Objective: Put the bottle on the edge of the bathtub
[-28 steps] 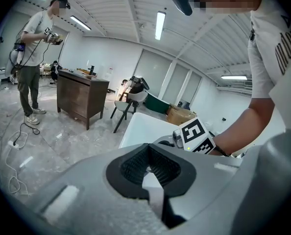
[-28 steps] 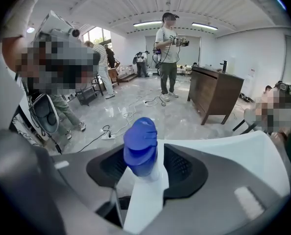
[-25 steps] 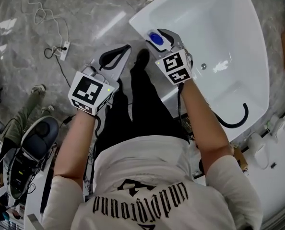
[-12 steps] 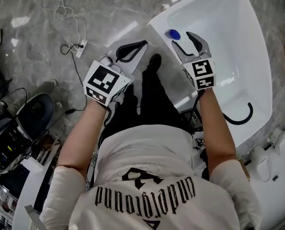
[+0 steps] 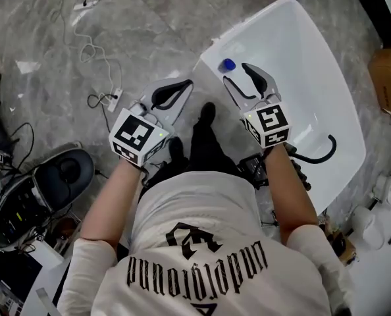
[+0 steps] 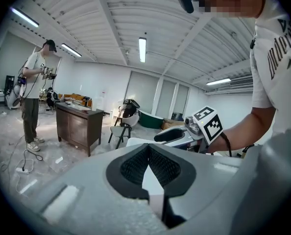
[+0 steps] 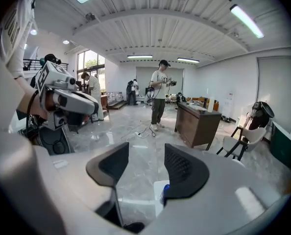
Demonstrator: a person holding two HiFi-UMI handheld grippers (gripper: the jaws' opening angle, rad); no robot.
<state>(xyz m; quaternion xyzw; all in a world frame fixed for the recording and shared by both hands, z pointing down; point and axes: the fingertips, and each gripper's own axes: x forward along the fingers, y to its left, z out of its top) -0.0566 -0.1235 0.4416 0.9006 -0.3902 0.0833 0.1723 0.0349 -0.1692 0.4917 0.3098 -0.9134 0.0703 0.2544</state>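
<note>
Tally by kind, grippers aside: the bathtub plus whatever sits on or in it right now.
bathtub: 1
bottle, blue-capped, on the tub's edge: 1
black hose, lying in the tub: 1
Total: 3

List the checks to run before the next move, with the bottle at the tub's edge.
1. Bottle on the bathtub edge: ok.
2. Right gripper clear of the bottle: ok. Its jaws stand apart, have just been closing slightly, and hold nothing.
3. Left gripper empty: ok, jaws together.
4. Bottle upright and steady: cannot tell, since from above mostly its blue cap shows.
5. Black hose in the tub away from the bottle: ok.
</note>
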